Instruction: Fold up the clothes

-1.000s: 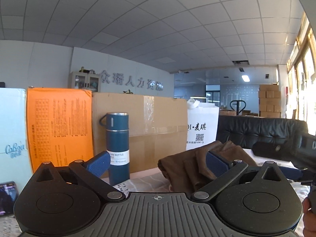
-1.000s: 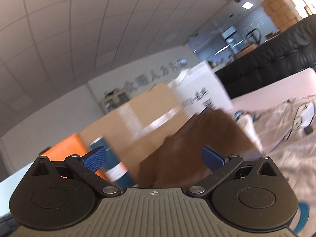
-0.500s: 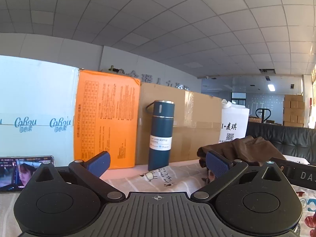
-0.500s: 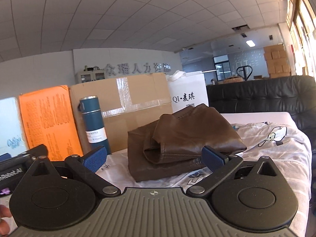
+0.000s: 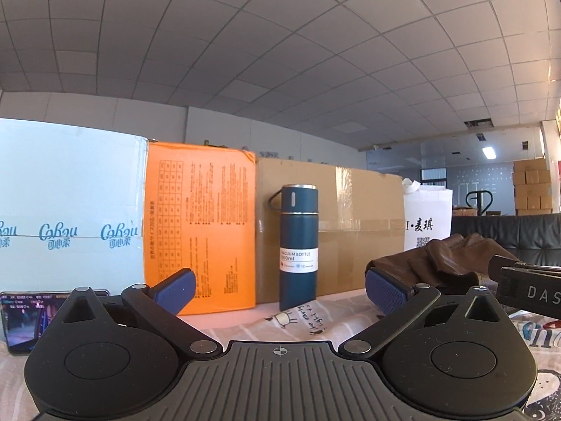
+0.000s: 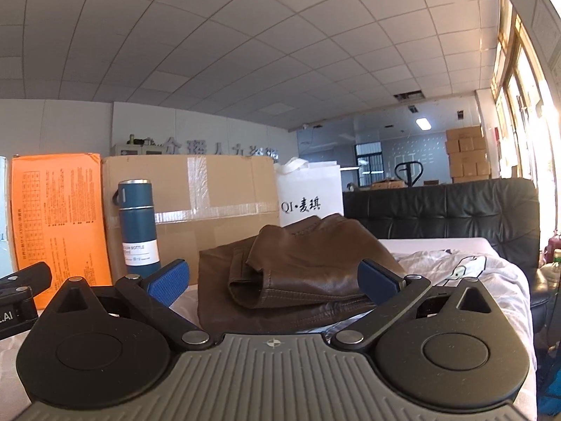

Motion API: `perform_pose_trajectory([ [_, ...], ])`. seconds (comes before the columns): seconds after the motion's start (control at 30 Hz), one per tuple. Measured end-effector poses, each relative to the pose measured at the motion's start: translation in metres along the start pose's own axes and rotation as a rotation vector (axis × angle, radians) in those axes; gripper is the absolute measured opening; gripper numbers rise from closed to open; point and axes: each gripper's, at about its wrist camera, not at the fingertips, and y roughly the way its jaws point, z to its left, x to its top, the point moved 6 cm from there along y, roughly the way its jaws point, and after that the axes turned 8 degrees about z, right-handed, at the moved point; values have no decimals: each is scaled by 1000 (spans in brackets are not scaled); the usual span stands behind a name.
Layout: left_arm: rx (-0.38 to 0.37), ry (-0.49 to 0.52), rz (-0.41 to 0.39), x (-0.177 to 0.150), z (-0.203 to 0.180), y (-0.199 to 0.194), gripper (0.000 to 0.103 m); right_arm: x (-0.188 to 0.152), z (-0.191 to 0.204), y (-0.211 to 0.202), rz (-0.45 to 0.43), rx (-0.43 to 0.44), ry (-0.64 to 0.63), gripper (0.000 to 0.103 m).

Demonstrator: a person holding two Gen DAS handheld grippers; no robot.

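Observation:
A brown leather garment (image 6: 298, 273) lies folded in a heap on the printed sheet, straight ahead in the right wrist view. It also shows at the right of the left wrist view (image 5: 438, 263). My right gripper (image 6: 273, 284) is open and empty, low over the table just short of the garment. My left gripper (image 5: 278, 289) is open and empty, pointed at the blue bottle, with the garment off to its right. The right gripper's body (image 5: 529, 291) shows at the right edge of the left wrist view.
A blue vacuum bottle (image 5: 298, 245) stands before a cardboard box (image 5: 350, 224), beside an orange box (image 5: 200, 228) and a pale blue box (image 5: 70, 210). A phone (image 5: 21, 315) leans at far left. A white bag (image 6: 310, 193), a black sofa (image 6: 455, 207) and a white printed garment (image 6: 466, 270) are at the right.
Both grippers have levelled out and settled low over the table. The left view has swung left from the garment toward the bottle and boxes. The right gripper now faces the garment squarely.

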Motion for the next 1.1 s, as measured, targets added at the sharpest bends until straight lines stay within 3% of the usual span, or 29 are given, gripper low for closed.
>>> perform_pose_trajectory([
  [1.1, 12, -6, -3, -2, 1, -1, 103, -7, 0, 9, 65, 40, 22, 103],
])
